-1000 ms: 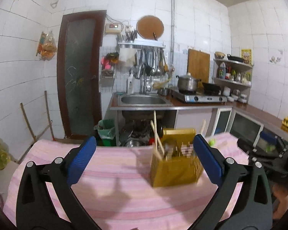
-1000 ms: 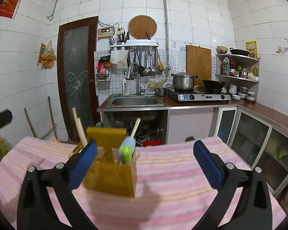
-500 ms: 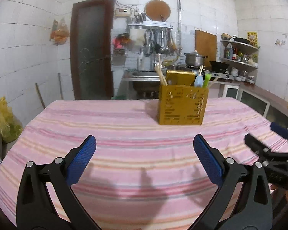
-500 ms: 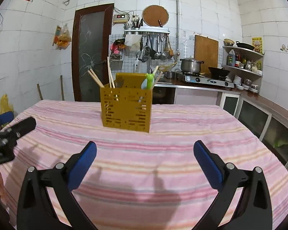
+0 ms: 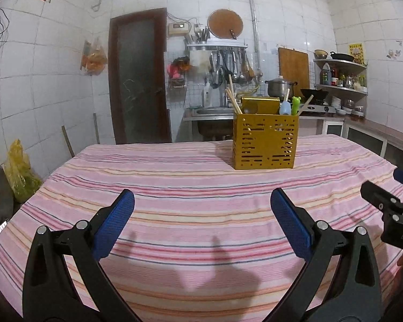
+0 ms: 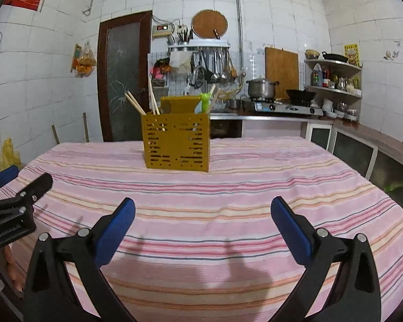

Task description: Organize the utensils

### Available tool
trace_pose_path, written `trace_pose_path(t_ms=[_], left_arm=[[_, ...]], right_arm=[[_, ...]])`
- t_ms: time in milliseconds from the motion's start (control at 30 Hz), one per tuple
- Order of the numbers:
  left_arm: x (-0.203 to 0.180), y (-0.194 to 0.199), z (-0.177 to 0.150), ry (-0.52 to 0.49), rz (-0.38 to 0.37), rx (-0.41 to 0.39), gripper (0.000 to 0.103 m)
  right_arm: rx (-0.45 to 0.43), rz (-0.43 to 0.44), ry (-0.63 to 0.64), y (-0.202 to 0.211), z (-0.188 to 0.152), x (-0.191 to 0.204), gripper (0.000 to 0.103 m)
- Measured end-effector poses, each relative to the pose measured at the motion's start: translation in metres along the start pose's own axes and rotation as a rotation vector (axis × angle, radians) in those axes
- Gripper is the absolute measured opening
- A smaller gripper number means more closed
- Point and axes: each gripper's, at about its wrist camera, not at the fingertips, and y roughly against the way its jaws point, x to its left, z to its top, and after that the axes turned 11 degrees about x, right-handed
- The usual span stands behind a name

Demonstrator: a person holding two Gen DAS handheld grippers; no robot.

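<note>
A yellow slotted utensil holder [image 5: 266,143] [image 6: 176,141] stands upright on the far part of the pink striped tablecloth [image 5: 190,187] [image 6: 241,187]. Wooden chopsticks [image 5: 233,99] [image 6: 137,104] lean in its left side; a blue and a green utensil [image 5: 290,106] [image 6: 205,101] stick up on its right side. My left gripper [image 5: 201,209] is open and empty, low over the near cloth, well short of the holder. My right gripper [image 6: 202,214] is also open and empty, equally far back. Each gripper shows at the edge of the other's view.
Behind the table are a sink [image 5: 212,111], a rack of hanging ladles [image 6: 215,67], a gas stove with a pot [image 6: 262,87] and corner shelves [image 6: 333,80]. A dark door [image 5: 138,80] is at back left. A yellow bag [image 5: 18,171] sits by the left wall.
Both grippers have pulled back from right at the holder toward the near edge of the table and dropped lower. The holder now stands far off. Both stay open.
</note>
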Motion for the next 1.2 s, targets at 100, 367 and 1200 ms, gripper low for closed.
trace_pose_path(t_ms=[100, 367, 1200], left_arm=[[-0.003, 0.002, -0.003, -0.022, -0.01, 0.007, 0.098], [-0.005, 0.006, -0.005, -0.039, -0.031, 0.0, 0.098], [-0.001, 0.012, -0.003, -0.016, -0.055, -0.037, 0.098]], right_arm=[[-0.005, -0.002, 0.002, 0.0, -0.001, 0.001, 0.099], [-0.016, -0.007, -0.002, 0.002, -0.003, 0.001, 0.099], [-0.043, -0.022, 0.009, 0.009, -0.004, 0.001, 0.099]])
